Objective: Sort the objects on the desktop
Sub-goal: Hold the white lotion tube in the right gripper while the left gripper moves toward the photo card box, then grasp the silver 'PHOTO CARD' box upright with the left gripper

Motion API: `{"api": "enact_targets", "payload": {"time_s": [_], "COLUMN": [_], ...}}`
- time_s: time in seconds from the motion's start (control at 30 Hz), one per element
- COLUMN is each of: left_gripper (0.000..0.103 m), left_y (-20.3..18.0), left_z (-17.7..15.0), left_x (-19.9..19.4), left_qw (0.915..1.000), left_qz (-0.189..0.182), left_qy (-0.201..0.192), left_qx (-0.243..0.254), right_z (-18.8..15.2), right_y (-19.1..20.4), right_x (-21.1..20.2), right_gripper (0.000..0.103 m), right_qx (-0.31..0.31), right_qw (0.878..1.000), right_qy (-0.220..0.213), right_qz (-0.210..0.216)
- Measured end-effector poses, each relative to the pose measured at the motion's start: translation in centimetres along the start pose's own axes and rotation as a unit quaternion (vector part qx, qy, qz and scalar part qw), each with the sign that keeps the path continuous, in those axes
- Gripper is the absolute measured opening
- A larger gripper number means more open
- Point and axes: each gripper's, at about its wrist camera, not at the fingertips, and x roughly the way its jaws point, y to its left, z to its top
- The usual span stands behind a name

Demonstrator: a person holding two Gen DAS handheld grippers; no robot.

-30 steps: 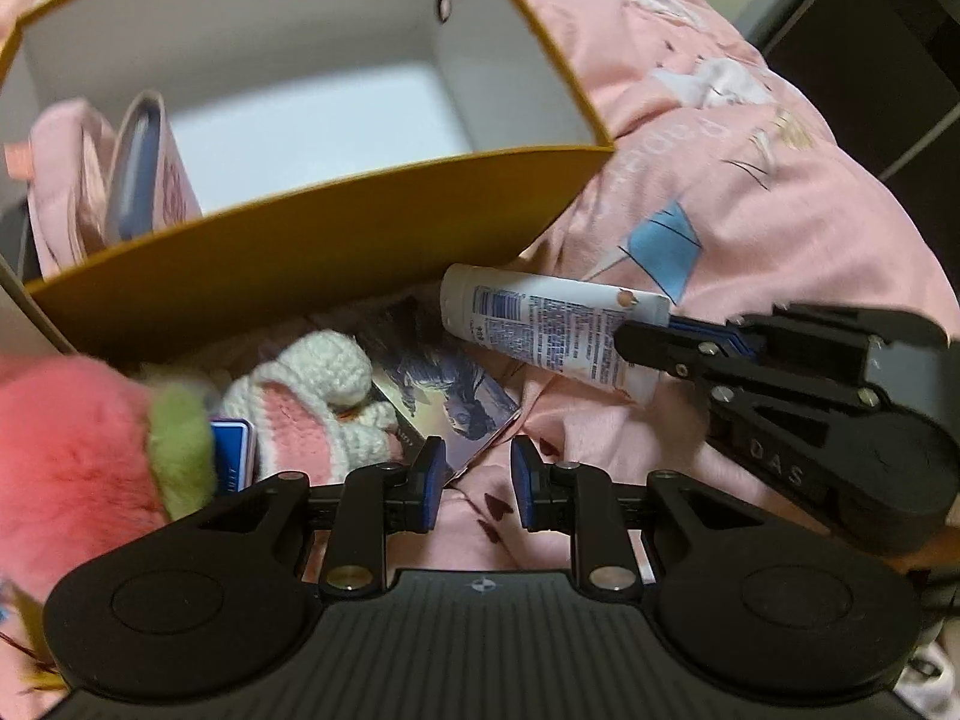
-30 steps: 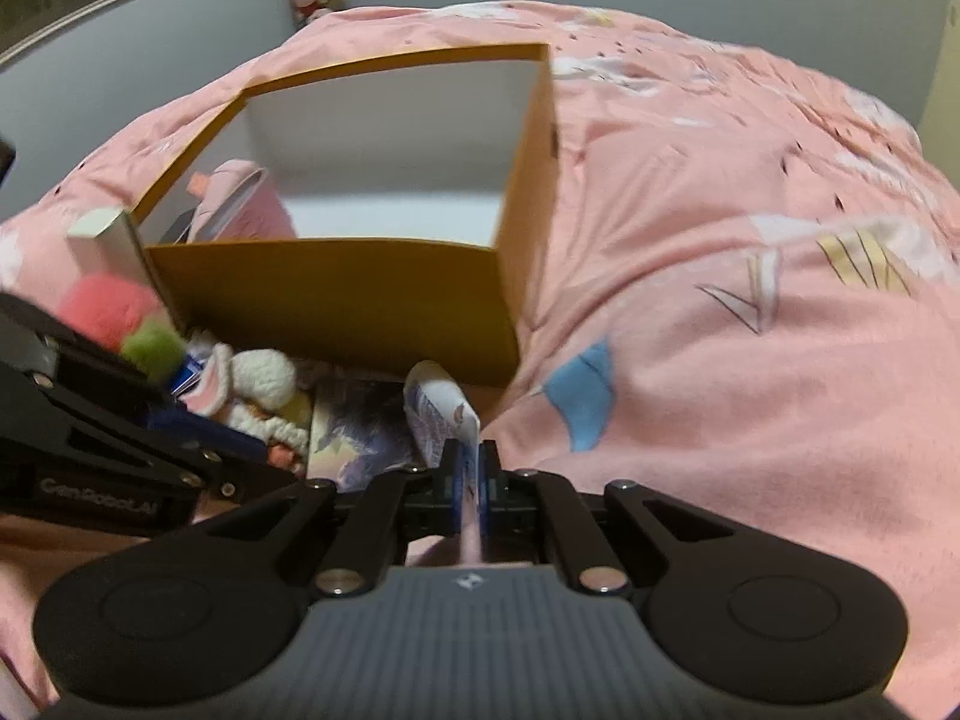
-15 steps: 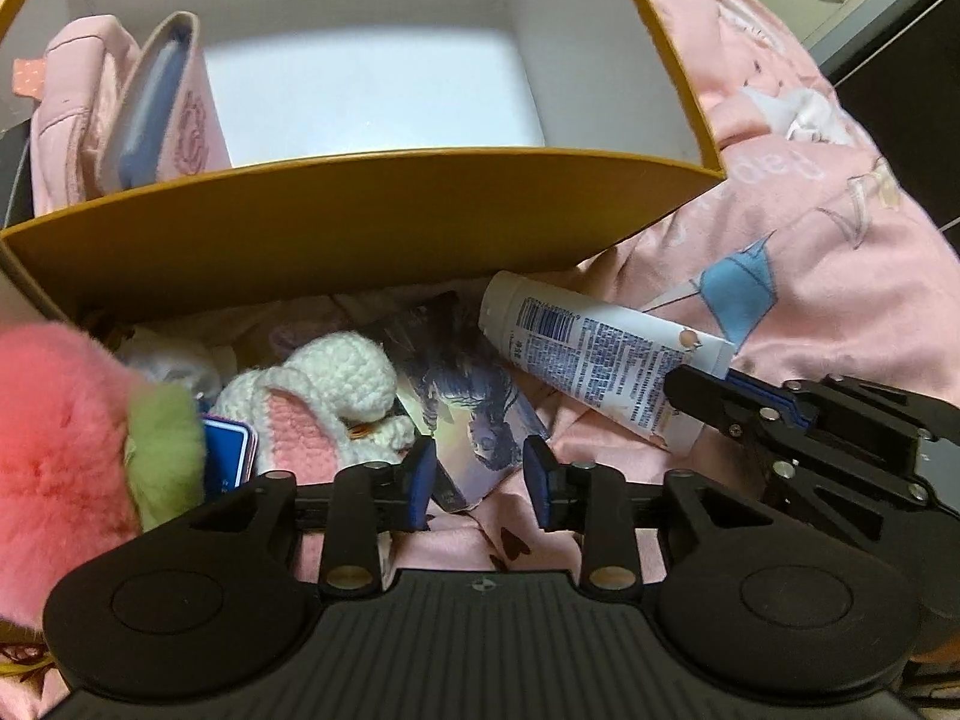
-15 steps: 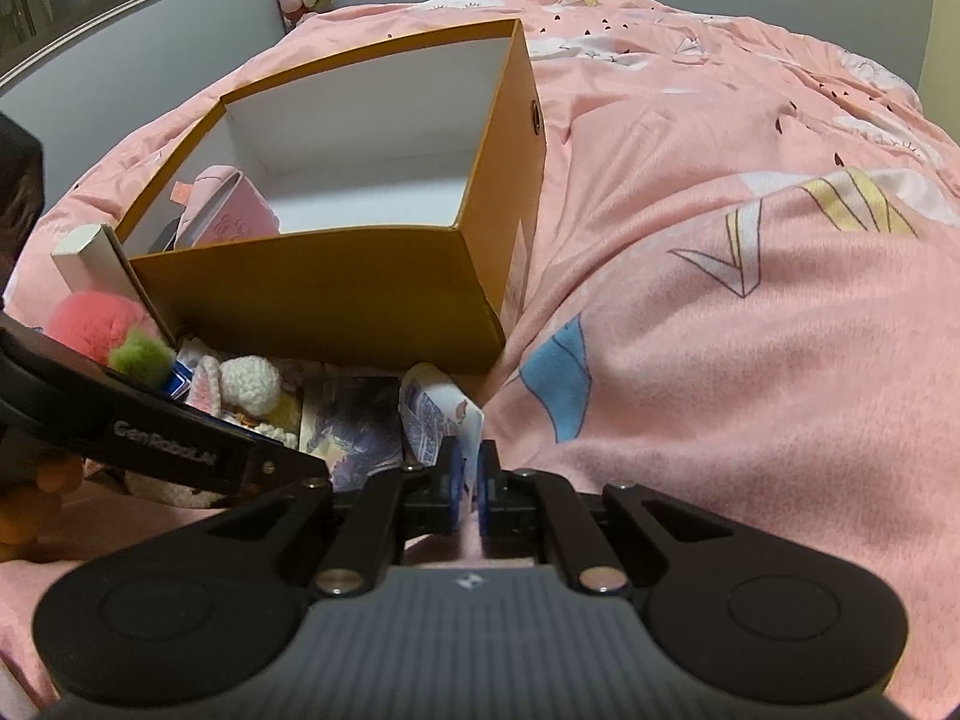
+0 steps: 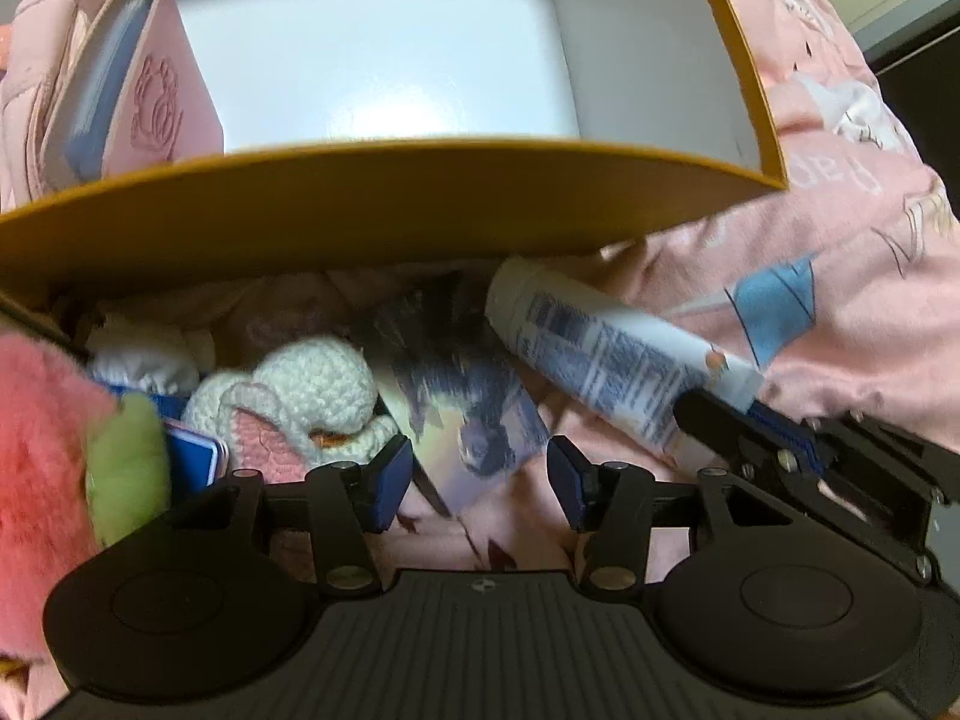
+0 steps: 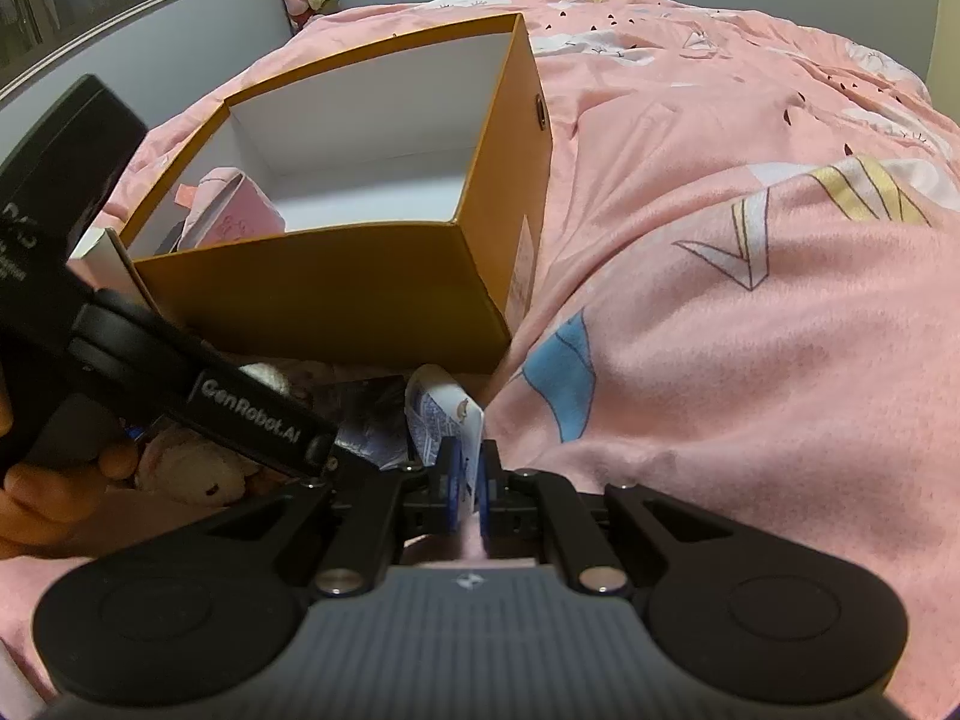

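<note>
Landmark: the orange box point(image 6: 336, 294) sits open on the pink bedspread point(image 6: 750, 360); every place below is given relative to it.
Done so far: one pink pouch point(image 5: 144, 102) stands inside the box against its left wall — the rest of the white floor is bare.
Left to do: a judgement, but most of the sorting is still ahead. In front of the box's near wall lie a white tube point(image 5: 606, 360), a picture card point(image 5: 468, 414), a white knitted toy point(image 5: 306, 396), a small blue item point(image 5: 192, 456) and a pink fluffy toy point(image 5: 42, 456).
Right gripper point(image 6: 471, 477): its fingers are pinched narrow on the flat tail end of the tube, which slants up toward the box's near right corner with its round cap closest to the wall.
Left gripper point(image 5: 477, 474): fingers spread wide and holding nothing, poised over the picture card just in front of the box.
Change from the earlier frames: the left fingers have opened from a narrow gap to a wide one, and the left view has drawn closer to the box, so the interior now fills the top of it. The right view has risen and tilted — more of the box's inside shows. The tube has stayed clamped throughout, its cap end now lifted a little toward the box edge.
</note>
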Motion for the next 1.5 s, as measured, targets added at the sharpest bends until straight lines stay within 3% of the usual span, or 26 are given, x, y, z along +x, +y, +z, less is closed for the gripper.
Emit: {"api": "enact_targets", "payload": {"time_s": [0.3, 0.53, 0.63, 0.83, 0.97, 1.07, 1.13, 1.2, 1.33, 1.5], "left_gripper": [0.061, 0.076, 0.075, 0.065, 0.060, 0.044, 0.041, 0.041, 0.041, 0.044], "left_y": [-0.5, -1.0, -1.4, -0.8, 0.3, 0.7, 0.2, -2.0, -0.6, -0.3], "left_z": [0.7, 2.4, 2.1, 0.5, -0.4, -0.8, -0.4, -0.2, -1.8, -2.5], "left_x": [1.6, 3.9, 4.0, 1.7, -0.2, -1.2, -1.1, -0.7, -0.8, -2.2], "left_qw": [0.9977, 0.9911, 0.9920, 0.9969, 0.9955, 0.9911, 0.9869, 0.9877, 0.9881, 0.9921], "left_qz": [0.024, 0.045, 0.053, 0.009, -0.041, -0.097, -0.137, -0.136, -0.131, -0.081], "left_qy": [0.052, 0.087, 0.076, 0.023, -0.030, -0.059, -0.059, -0.053, -0.041, -0.051], "left_qx": [-0.036, -0.090, -0.085, -0.075, -0.080, -0.070, -0.061, -0.058, -0.070, -0.081], "right_z": [0.0, 0.0, -0.1, -0.2, -0.2, -0.2, -0.1, -0.1, -0.2, -0.2], "right_y": [0.0, -0.2, -0.5, -0.4, -0.1, 0.2, 0.2, 0.0, -0.3, -0.4], "right_x": [-0.1, -0.1, -0.1, -0.3, -0.4, -0.6, -0.8, -0.9, -0.8, -0.8], "right_gripper": [0.004, 0.004, 0.004, 0.004, 0.003, 0.003, 0.004, 0.004, 0.003, 0.003], "right_qx": [-0.001, 0.002, 0.009, 0.011, 0.009, 0.009, 0.014, 0.022, 0.027, 0.029], "right_qw": [1.000, 1.000, 1.000, 1.000, 1.000, 1.000, 1.000, 1.000, 1.000, 1.000], "right_qy": [-0.001, -0.002, -0.003, -0.004, -0.003, -0.003, -0.005, -0.003, -0.002, -0.001], "right_qz": [0.001, 0.003, 0.006, 0.005, -0.001, -0.005, -0.004, 0.000, 0.001, 0.001]}}
